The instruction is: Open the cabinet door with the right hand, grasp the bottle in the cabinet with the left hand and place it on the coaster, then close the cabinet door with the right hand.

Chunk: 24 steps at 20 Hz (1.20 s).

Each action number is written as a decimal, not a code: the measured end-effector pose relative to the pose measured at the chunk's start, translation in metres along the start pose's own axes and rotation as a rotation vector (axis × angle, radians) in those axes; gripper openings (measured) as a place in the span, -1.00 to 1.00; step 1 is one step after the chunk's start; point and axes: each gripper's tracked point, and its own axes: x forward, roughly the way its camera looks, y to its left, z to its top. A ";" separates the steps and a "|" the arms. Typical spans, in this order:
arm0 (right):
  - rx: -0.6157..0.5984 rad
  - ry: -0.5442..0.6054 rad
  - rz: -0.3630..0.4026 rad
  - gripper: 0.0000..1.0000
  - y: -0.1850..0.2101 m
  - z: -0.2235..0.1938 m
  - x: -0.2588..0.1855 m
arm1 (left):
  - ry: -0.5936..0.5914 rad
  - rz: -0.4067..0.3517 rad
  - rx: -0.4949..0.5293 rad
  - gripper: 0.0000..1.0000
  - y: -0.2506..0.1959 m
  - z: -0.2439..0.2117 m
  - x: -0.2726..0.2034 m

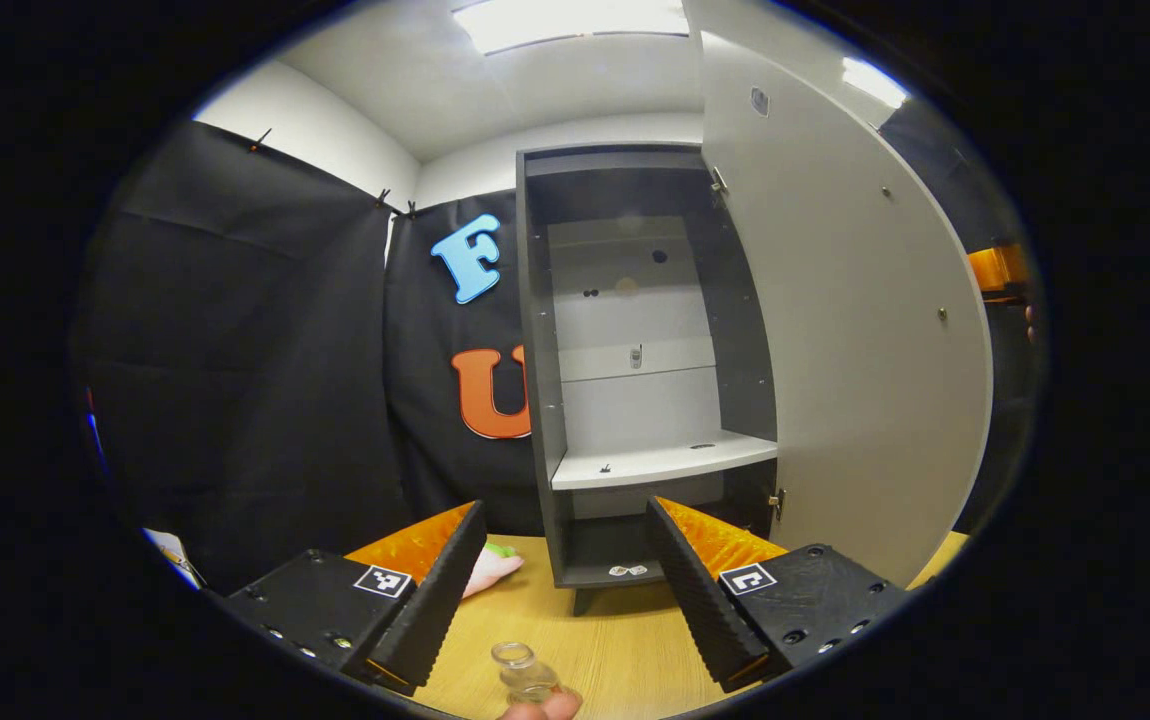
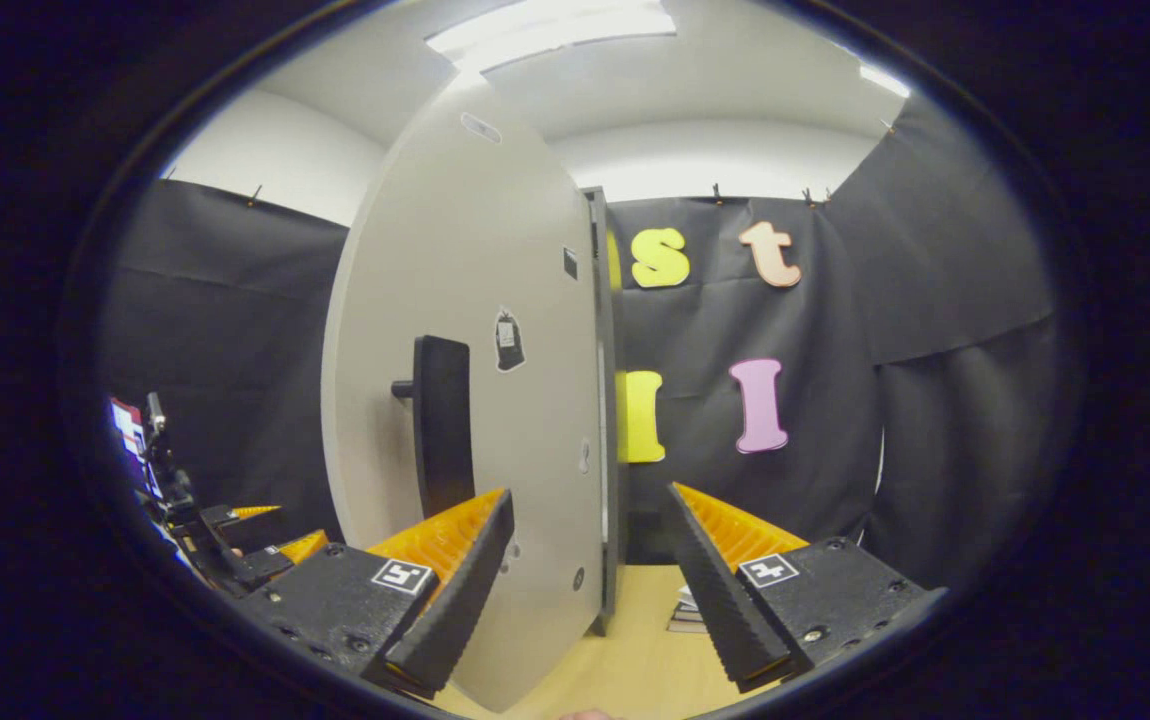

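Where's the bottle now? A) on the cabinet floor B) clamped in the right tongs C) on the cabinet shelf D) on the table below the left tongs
D: the bottle stands on the table below the open left tongs; the cabinet shelf is bare.

bottle point(image 1: 523, 675): base cut off at frame bottom | coaster: hidden | door point(image 2: 475, 400) lower edge: cut off

The right gripper point(image 2: 590, 590) hangs with its jaws spread wide before the swung-out cabinet door point(image 2: 475, 300), near the door's dark handle point(image 2: 443, 420).
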 end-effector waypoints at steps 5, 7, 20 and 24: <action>-0.003 0.004 0.025 0.79 0.027 -0.003 0.011 | 0.011 -0.004 -0.031 0.92 0.015 -0.006 -0.001; -0.016 0.007 0.036 0.93 0.038 -0.003 0.015 | 0.004 -0.002 -0.031 0.92 0.024 -0.008 -0.002; -0.080 -0.002 0.183 0.94 0.134 -0.009 0.092 | -0.005 0.020 -0.037 0.92 0.070 -0.020 0.003; -0.062 0.010 0.201 1.00 0.158 -0.018 0.140 | 0.013 0.044 -0.034 0.92 0.089 -0.028 0.005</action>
